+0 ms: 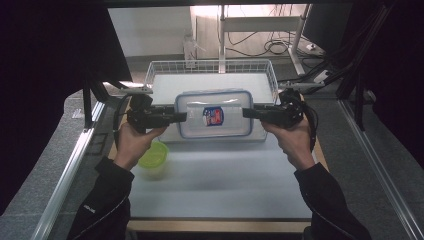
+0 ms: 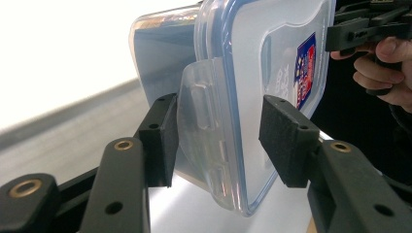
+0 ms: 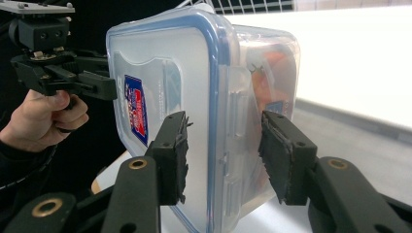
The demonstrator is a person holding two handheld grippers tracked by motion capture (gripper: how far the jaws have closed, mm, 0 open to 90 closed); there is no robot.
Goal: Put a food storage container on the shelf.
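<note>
Both claws, left claw (image 1: 182, 117) & right claw (image 1: 246, 113), sit wide apart around the box (image 1: 214, 114) end flaps, not squeezing. Box sits over the desk (image 1: 220, 175) by the wire basket (image 1: 210, 67). A flap could pop open, or the box could slip.

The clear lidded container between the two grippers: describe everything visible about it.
The container is a rectangular box of clear plastic. Its translucent lid has a blue rim, hinged latch flaps on the short ends and a red-and-blue sticker in the middle. The lid is on. It sits by the near edge of a white wire basket. The left gripper and right gripper each straddle one short end, jaws apart on either side of a flap. Something orange shows faintly inside.
</note>
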